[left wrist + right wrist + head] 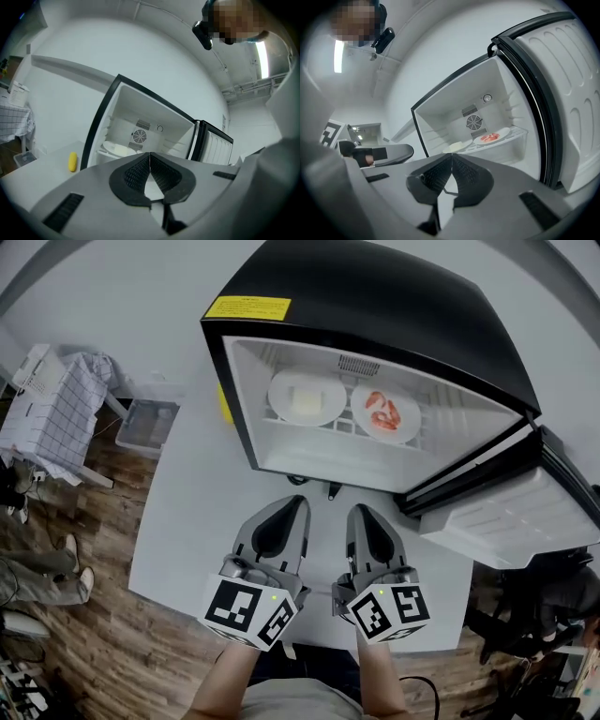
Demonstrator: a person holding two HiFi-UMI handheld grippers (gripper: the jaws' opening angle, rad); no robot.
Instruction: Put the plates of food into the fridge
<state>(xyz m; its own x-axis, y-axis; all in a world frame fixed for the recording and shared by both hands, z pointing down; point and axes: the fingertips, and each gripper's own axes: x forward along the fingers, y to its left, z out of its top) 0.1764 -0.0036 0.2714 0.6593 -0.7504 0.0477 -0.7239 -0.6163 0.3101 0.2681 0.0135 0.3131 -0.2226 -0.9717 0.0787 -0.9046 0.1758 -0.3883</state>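
– Plates of food: where are they?

– Inside the fridge (375,296). There are 2, side by side on its white shelf (514,134), in front of the round fan grille (474,123) on the fridge's back wall.

– Which is which?

– The plate with pale food (305,397) sits on the side of the fridge away from its door (506,512). The plate with red food (386,412) sits on the side nearer that door. Their rims are close, but I cannot tell whether they touch.

– And the door?

– It is swung wide open, with its white inner lining showing beside the fridge.

– What carries the fridge?

– A white table (187,521). A small yellow thing (72,161) lies on it, just beside the fridge's outer wall on the side away from the door.

– Where are the tools?

– Both are outside the fridge, in front of its open mouth and above the table. They are side by side and point toward the fridge. The left tool (298,502) faces the side with the pale food. The right tool (360,512) faces the side with the red food.

– What about their grip?

– The left tool is clenched, its ribbed pads meeting at the tips with nothing between them. The right tool is clenched the same way and is also empty. Neither touches a plate or the fridge.
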